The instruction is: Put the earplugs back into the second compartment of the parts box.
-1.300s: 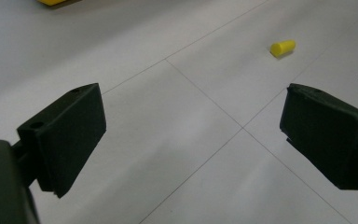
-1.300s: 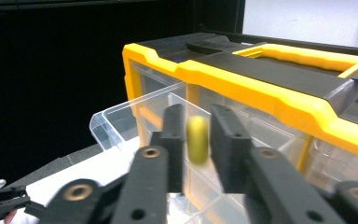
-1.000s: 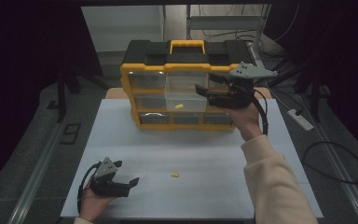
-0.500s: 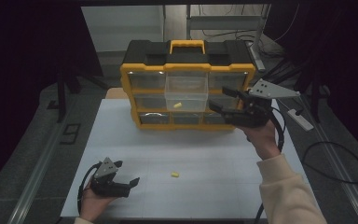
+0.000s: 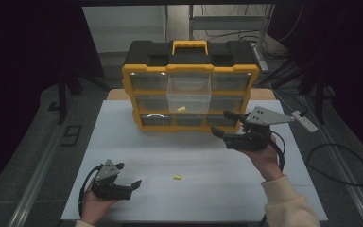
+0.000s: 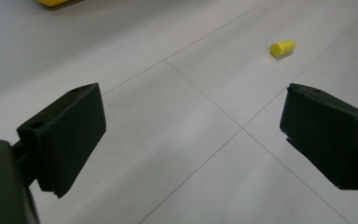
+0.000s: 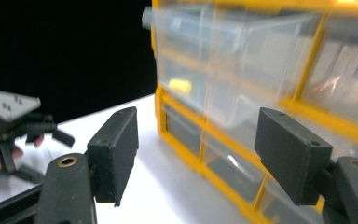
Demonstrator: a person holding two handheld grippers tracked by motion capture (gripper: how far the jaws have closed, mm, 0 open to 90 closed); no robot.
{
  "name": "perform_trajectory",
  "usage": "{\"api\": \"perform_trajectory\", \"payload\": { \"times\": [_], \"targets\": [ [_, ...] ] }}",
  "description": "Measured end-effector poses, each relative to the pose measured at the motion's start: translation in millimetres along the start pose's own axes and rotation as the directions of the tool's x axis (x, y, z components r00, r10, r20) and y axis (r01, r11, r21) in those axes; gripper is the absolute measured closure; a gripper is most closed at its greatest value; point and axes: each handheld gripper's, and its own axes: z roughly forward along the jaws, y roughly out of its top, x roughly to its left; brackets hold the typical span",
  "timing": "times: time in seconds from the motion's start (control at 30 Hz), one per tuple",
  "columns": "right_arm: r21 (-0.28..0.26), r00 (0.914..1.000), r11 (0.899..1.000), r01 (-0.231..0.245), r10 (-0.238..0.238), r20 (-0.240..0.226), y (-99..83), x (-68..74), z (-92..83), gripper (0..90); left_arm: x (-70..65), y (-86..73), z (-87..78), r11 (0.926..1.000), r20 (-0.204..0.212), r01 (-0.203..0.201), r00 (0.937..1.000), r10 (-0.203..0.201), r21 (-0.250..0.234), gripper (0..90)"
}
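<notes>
A yellow and black organizer (image 5: 189, 61) stands at the back of the white table. Its clear middle drawer (image 5: 189, 93) is pulled out, with a small yellow piece (image 5: 181, 109) inside it. In the right gripper view the same drawer (image 7: 242, 60) and piece (image 7: 179, 85) show close ahead. My right gripper (image 5: 221, 123) is open and empty, low by the organizer's right front corner. A second yellow piece (image 5: 177, 177) lies loose on the table. My left gripper (image 5: 131, 187) rests near the front left, open and empty, with that piece (image 6: 282, 47) ahead of its jaws.
The organizer's other clear drawers (image 5: 229, 82) are pushed in. A white power strip (image 5: 304, 120) and cables lie off the table's right side. The white table (image 5: 123, 137) has bare room between the two grippers. My left gripper (image 7: 14, 126) shows far off in the right gripper view.
My right gripper has drawn back from the pulled-out drawer, moving right and down to the organizer's lower right corner. Its jaws stay open. The left gripper has not moved.
</notes>
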Motion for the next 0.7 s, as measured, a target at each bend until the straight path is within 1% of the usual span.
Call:
{"api": "perform_trajectory", "payload": {
  "times": [0.07, 0.1, 0.17, 0.23, 0.33, 0.37, 0.4, 0.43, 0.47, 0.53, 0.7],
  "targets": [
    [0.009, 1.0, 1.0, 0.002, -0.002, -0.004, -2.7, 1.0, 0.4, 30.7, 0.0, 0.0, -0.1, 1.0, 0.0, -0.001, 1.0, 0.001, 0.0, 6.8],
    [0.02, 0.9999, 1.0, -0.005, 0.005, -0.012, -10.9, 3.5, 1.8, 30.7, 0.0, 0.0, -0.1, 1.0, 0.0, -0.001, 1.0, 0.001, 0.0, 6.8],
    [0.029, 0.9997, 0.999, -0.014, 0.015, -0.021, -17.7, 4.8, 2.6, 30.7, 0.0, -0.1, -0.1, 1.0, -0.001, 0.0, 1.0, 0.0, -0.001, 6.8],
    [0.032, 0.9996, 0.999, -0.018, 0.019, -0.021, -20.2, 5.4, 3.0, 30.7, 0.0, -0.1, 0.0, 1.0, -0.001, 0.0, 1.0, 0.0, -0.001, 6.8],
    [0.067, 0.9992, 0.997, -0.026, 0.028, -0.028, -34.4, 9.2, 7.2, 30.7, -0.3, -0.1, 0.1, 1.0, 0.001, 0.0, 1.0, 0.0, -0.001, 6.8],
    [0.067, 0.9992, 0.997, -0.026, 0.028, -0.028, -34.4, 9.2, 7.2, 30.7, -0.3, 0.0, 0.1, 1.0, 0.0, -0.001, 1.0, 0.001, -0.001, 6.8],
    [0.082, 0.999, 0.996, -0.026, 0.029, -0.034, -40.2, 11.3, 10.0, 30.8, -0.5, 0.0, 0.2, 1.0, 0.001, -0.002, 1.0, 0.002, 0.0, 6.8],
    [0.082, 0.999, 0.996, -0.026, 0.029, -0.034, -40.2, 11.3, 10.0, 30.8, -0.5, 0.0, 0.2, 1.0, 0.001, -0.002, 1.0, 0.002, 0.0, 6.8],
    [0.095, 0.9987, 0.995, -0.027, 0.031, -0.04, -43.5, 12.9, 11.7, 30.7, -0.5, 0.0, 0.1, 1.0, 0.001, -0.002, 1.0, 0.002, -0.001, 6.8],
    [0.13, 0.9986, 0.991, -0.012, 0.019, -0.05, -51.7, 17.0, 17.3, 30.6, -0.4, 0.0, 0.0, 1.0, 0.001, -0.002, 1.0, 0.002, -0.001, 6.8],
    [0.178, 0.9977, 0.984, -0.006, 0.018, -0.065, -63.1, 22.6, 27.1, 30.6, -0.2, 0.0, -0.3, 1.0, 0.001, -0.002, 1.0, 0.002, -0.001, 6.8]
  ]
}}
